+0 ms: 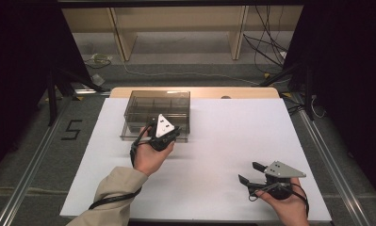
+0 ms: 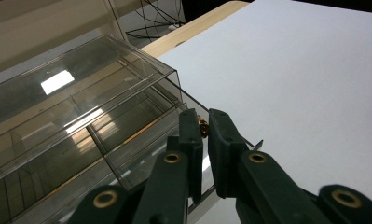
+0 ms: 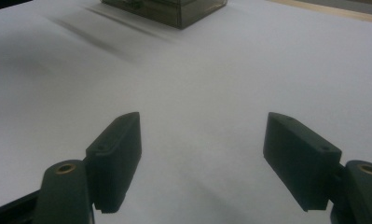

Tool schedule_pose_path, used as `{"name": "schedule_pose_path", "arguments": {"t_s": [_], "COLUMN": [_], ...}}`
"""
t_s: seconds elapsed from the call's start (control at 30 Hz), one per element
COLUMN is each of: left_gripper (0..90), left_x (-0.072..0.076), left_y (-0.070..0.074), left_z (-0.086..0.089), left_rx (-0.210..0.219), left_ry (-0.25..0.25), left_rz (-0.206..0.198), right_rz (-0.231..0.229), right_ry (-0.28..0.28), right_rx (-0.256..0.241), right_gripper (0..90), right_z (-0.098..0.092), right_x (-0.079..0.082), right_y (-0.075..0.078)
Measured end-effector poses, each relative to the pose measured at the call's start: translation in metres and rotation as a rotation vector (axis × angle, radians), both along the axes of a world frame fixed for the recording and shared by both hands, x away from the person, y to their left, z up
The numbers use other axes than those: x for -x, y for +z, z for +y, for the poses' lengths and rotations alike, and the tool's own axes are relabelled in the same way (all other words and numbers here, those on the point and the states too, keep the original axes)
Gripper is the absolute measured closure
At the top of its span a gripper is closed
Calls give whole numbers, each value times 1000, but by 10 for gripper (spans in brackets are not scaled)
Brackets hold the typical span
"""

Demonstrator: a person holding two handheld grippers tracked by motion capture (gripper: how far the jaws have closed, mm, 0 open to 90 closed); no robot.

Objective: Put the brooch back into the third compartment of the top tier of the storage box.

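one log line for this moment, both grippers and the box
left gripper: nearly shut at box front edge | right gripper: open, empty, over sheet

A wooden table [image 1: 251,92] carries a white sheet [image 1: 232,136], with a clear compartment box [image 1: 148,106] lying just beyond the left gripper [image 1: 174,134].

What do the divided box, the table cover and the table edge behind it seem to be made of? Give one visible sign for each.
Box: likely clear smoky plastic, glossy; you see its dividers through the walls, and it reflects light.
Table cover: matte white sheet, perhaps paper; no shine.
Table edge: pale wood or wood-look laminate; light tan colour.
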State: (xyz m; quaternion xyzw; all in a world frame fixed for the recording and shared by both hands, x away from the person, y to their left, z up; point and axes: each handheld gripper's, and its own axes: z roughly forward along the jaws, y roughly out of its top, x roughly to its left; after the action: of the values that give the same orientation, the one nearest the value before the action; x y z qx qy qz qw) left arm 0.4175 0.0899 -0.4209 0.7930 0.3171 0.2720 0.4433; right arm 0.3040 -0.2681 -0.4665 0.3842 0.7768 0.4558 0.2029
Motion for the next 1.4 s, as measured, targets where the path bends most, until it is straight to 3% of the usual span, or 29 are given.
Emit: {"name": "schedule_pose_path", "arguments": {"t_s": [1.4], "left_gripper": [837], "left_x": [-13], "left_y": [-9], "left_z": [-5], "left_rx": [-50], "left_ry": [6], "left_rz": [20], "right_rz": [-2], "right_ry": [-1], "right_rx": [0], "right_gripper": [285], "right_z": [0], "right_x": [0], "right_y": [0]}}
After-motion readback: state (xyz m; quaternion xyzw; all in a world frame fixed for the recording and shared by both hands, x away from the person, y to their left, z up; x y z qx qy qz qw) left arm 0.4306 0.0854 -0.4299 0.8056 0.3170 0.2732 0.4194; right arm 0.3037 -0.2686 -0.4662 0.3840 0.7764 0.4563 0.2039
